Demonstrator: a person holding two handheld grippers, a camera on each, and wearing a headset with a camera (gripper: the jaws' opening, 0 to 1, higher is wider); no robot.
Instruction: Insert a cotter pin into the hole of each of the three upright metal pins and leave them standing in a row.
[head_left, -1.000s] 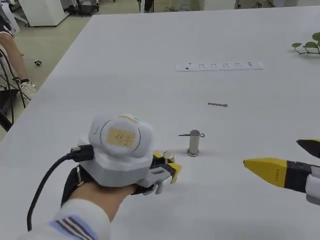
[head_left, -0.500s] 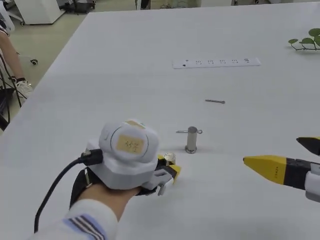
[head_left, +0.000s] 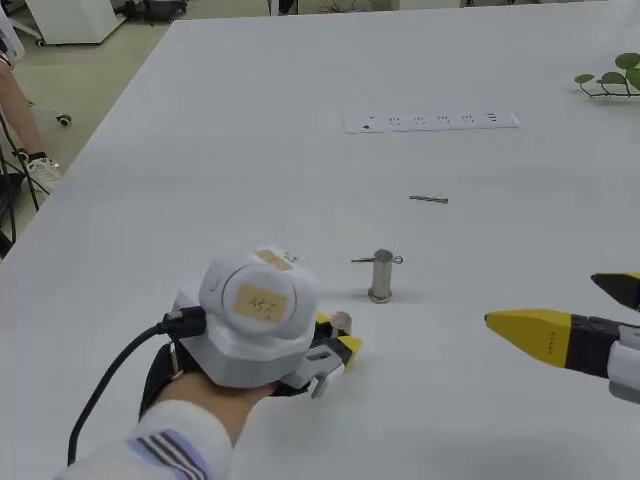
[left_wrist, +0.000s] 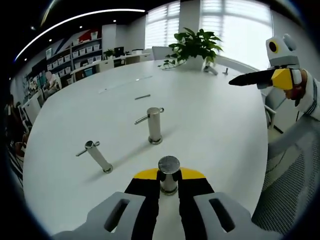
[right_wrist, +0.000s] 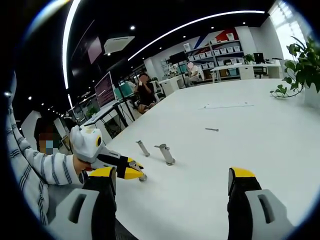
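Observation:
My left gripper is shut on a bare upright metal pin that stands on the white table. Beyond it stands a second metal pin with a cotter pin through its top. A third pin, also fitted with a cotter pin, stands to the left in the left gripper view. A loose cotter pin lies farther back. My right gripper hovers open at the right, holding nothing.
A white power strip lies across the far middle of the table. A potted plant sits at the far right. Chairs and a person's leg are beyond the table's left edge.
The head camera has shifted a little. My left gripper with its pin has drifted slightly nearer to me relative to the middle pin. The right gripper has stayed put.

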